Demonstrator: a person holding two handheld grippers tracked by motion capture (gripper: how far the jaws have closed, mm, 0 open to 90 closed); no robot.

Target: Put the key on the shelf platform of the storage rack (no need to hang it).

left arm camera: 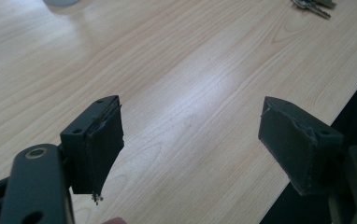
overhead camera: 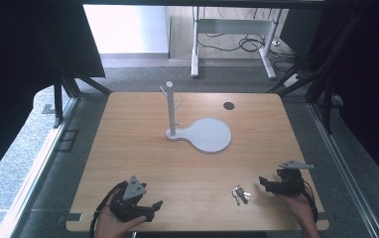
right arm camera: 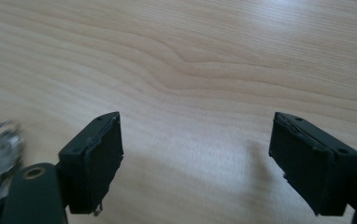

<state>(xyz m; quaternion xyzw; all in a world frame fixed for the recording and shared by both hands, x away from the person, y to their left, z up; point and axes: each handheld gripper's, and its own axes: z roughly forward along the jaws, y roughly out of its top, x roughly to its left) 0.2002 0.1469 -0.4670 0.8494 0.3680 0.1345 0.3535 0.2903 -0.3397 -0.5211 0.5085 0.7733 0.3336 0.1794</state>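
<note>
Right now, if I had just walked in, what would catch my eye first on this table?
Probably the white stand, a post with short pegs rising upright from a flat round base near the middle of the wooden table. Next, the bunch of keys lying near the front edge, just left of the right gripper. Both it and the left gripper are hand-held at the near corners, jaws wide open and holding nothing.

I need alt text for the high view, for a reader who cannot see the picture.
A person holds an open left gripper and an open right gripper low over the near edge of a wooden table. A bunch of keys lies near the right gripper; a white branched stand on a round base stands farther back.
</note>
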